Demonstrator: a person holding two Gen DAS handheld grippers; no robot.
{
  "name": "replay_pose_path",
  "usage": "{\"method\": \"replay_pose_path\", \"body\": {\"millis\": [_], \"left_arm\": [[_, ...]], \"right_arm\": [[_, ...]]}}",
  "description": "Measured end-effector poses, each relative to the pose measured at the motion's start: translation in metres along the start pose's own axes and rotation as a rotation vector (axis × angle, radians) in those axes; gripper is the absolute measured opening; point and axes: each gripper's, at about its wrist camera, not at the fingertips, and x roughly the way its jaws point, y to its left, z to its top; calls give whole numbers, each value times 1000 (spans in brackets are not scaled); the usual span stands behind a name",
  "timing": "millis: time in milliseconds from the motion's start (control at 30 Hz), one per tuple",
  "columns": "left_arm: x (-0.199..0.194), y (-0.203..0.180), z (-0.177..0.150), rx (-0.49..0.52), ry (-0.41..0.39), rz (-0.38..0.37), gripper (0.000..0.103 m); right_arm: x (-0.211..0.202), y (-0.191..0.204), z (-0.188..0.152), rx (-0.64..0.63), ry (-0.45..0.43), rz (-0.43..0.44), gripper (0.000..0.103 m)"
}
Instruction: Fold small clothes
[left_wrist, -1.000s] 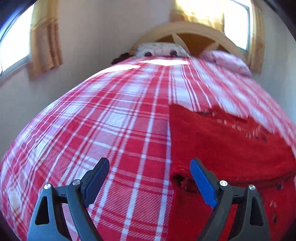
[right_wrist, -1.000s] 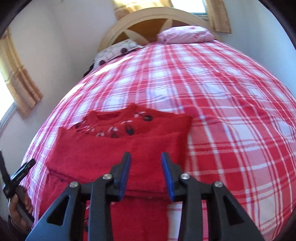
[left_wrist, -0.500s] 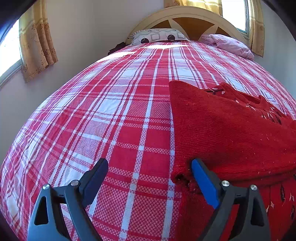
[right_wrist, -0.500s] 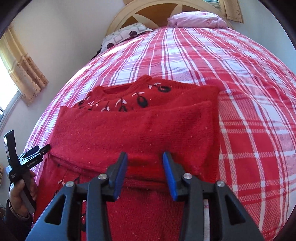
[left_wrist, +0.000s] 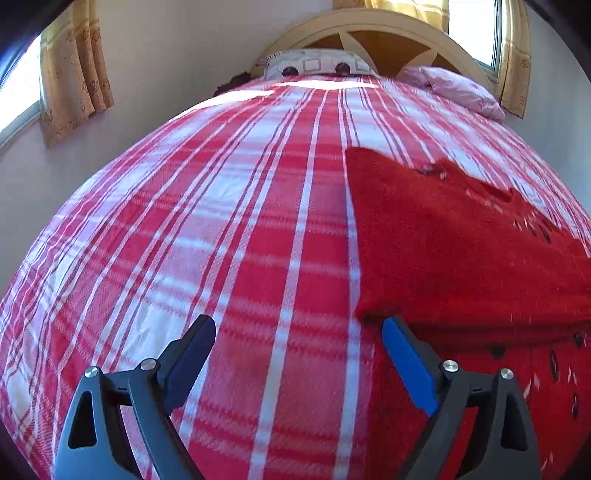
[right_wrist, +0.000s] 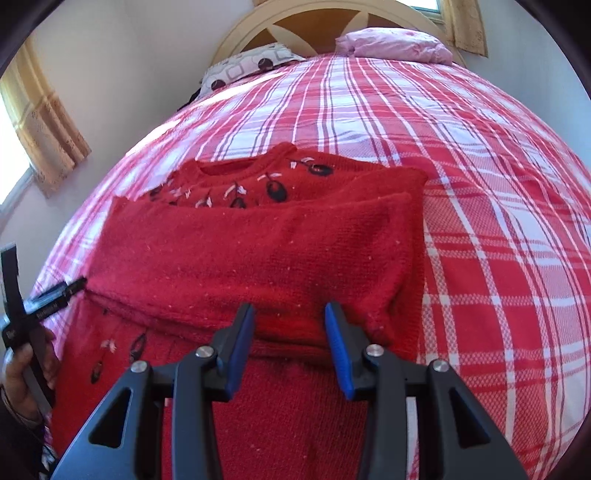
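A small red knit sweater with black and white embroidery lies on the plaid bed, its lower part folded up over the chest. My right gripper is open and empty, its jaws at the near fold edge. My left gripper is wide open and empty at the sweater's left side; its right fingertip sits at the corner of the folded layer. The left gripper also shows in the right wrist view, held in a hand at the sweater's left edge.
The red and white plaid bedspread covers the whole bed. A patterned pillow and a pink pillow lie by the wooden headboard. Curtained windows flank the bed.
Both grippers have dipped and moved slightly closer to the sweater's fold edge. The sweater has stayed folded. Both grippers stay open.
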Motion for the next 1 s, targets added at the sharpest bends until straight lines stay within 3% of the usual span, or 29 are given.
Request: {"method": "replay_pose_path", "body": {"millis": [133,233,367,1000], "left_arm": [[-20,13,-30,13,1,-30,93],[-32,20,-51,21,14,-39,93],[-47,21,-68,41,9,-29,93],[-119,18,-155,55,83,-189,92]], "right_arm": [[-26,2,-14,11,-26,-2,47],[-40,1,-35,2,-9,-30,57],[-51,-6,-58,9,0,-62,58],[-110,2,-158,66,-7,-5,54]]}}
